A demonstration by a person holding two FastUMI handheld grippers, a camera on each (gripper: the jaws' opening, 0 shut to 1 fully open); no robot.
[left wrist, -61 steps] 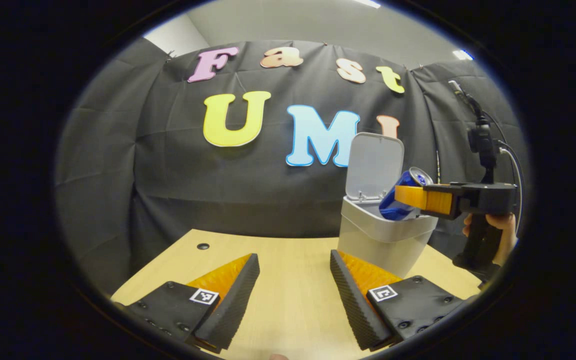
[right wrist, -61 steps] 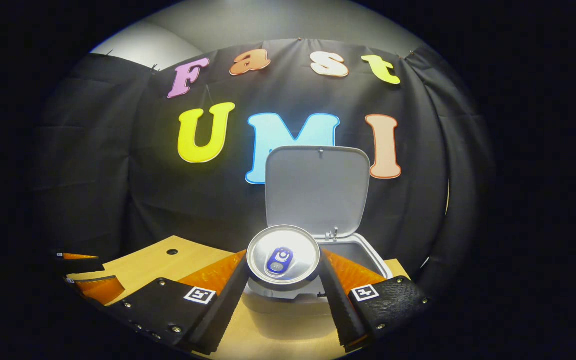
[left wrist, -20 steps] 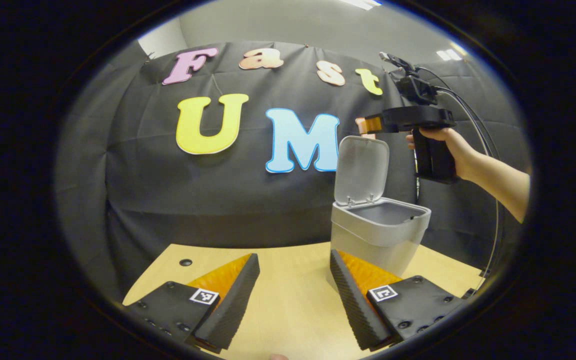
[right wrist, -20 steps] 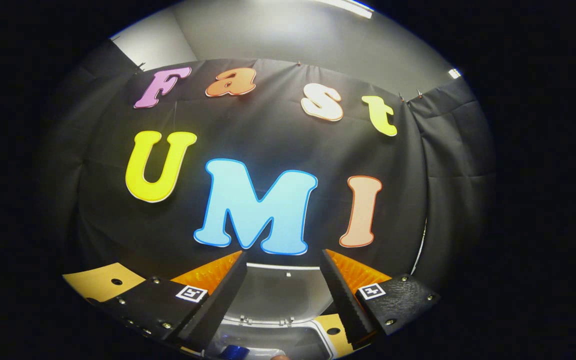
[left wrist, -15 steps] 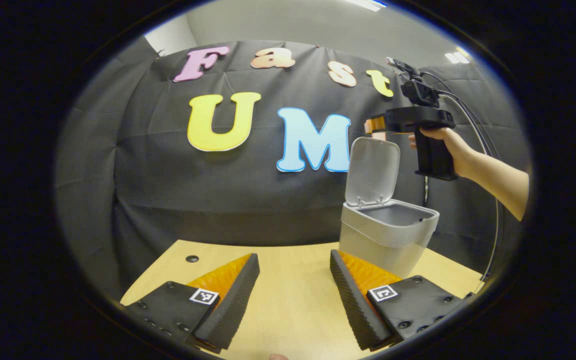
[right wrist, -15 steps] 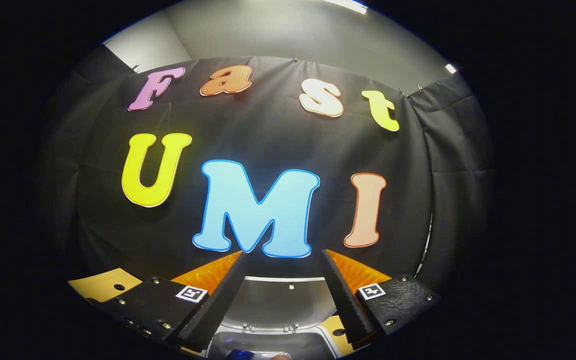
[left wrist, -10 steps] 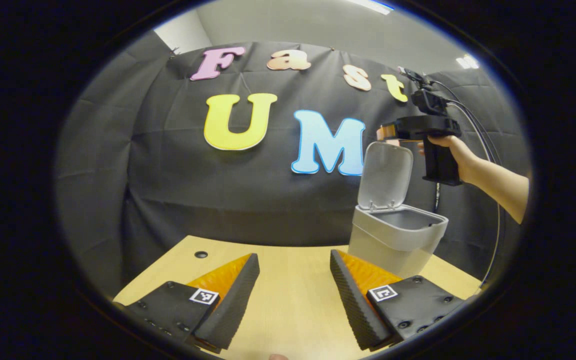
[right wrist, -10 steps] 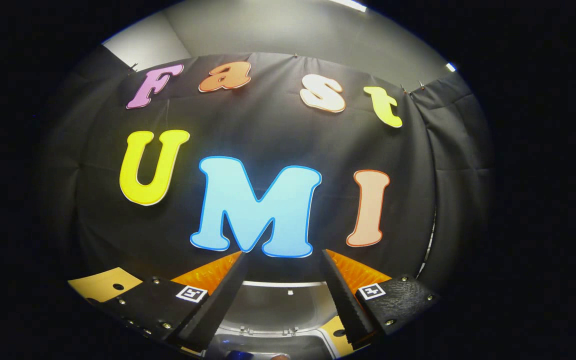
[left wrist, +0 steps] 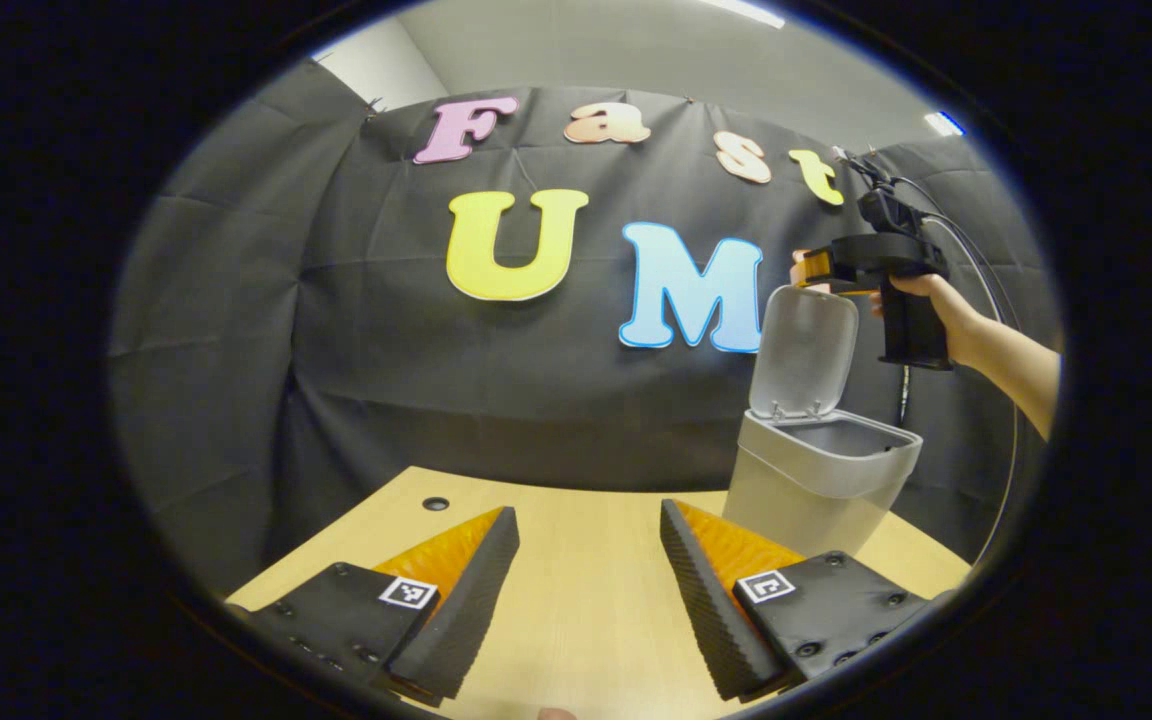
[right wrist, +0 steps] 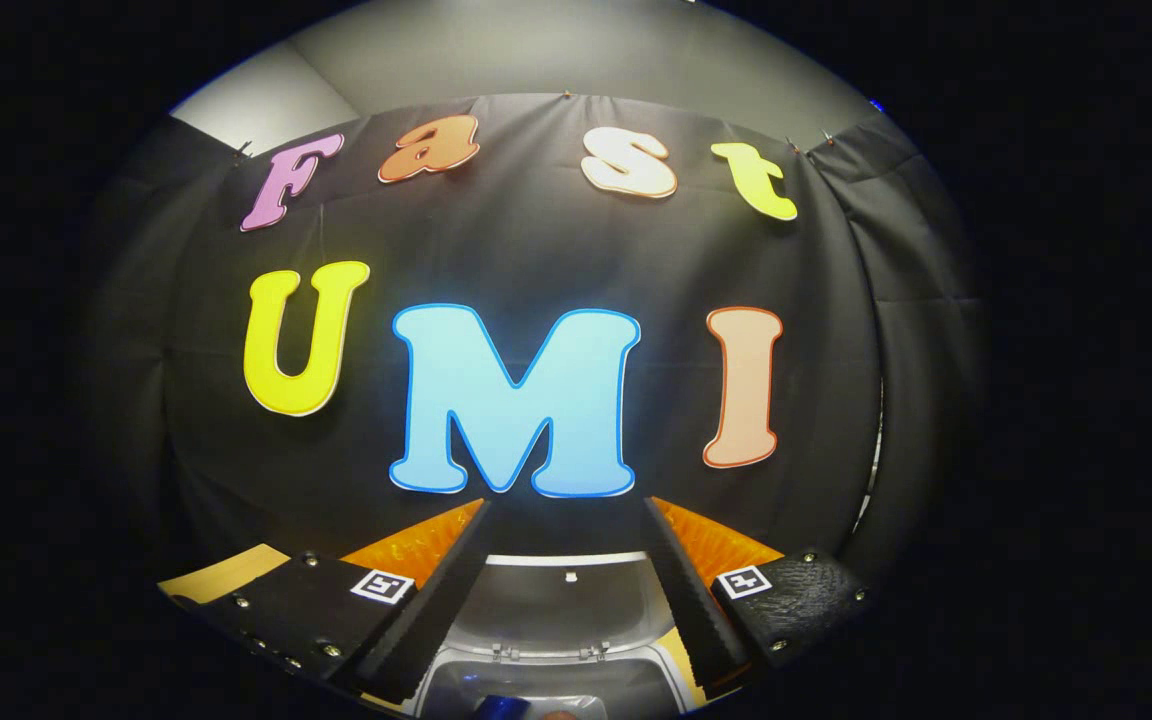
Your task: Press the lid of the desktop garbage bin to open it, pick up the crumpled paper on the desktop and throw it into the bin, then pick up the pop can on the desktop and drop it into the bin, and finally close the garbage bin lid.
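Grey bin [left wrist: 821, 480]: stands near the desk's [left wrist: 576, 560] far right edge, mouth open.
Lid [left wrist: 804, 350]: upright on its hinge at the back, not yet closed.
Right gripper [left wrist: 808, 270]: seen from the left gripper view, held by a hand [left wrist: 946, 310] high above the bin, tips just at the lid's top edge; touching or not, cannot tell.
Right gripper, own view [right wrist: 566, 560]: fingers spread, nothing between them; lid's top edge just below and in front.
Left gripper [left wrist: 586, 590]: released, empty, low over the desk's near edge, well apart from the bin.
Can [right wrist: 501, 708]: blue bit at the bottom of the right gripper view, inside the bin by the look of it.
Paper: none on the visible desk; likely in the bin, inside mostly hidden.
Progress: lid opened, can in, paper probably in; only closing is left.
Next: push the lid forward and down until it latches.
Risk: tips sliding off the lid edge; bin tipping if pushed sideways.
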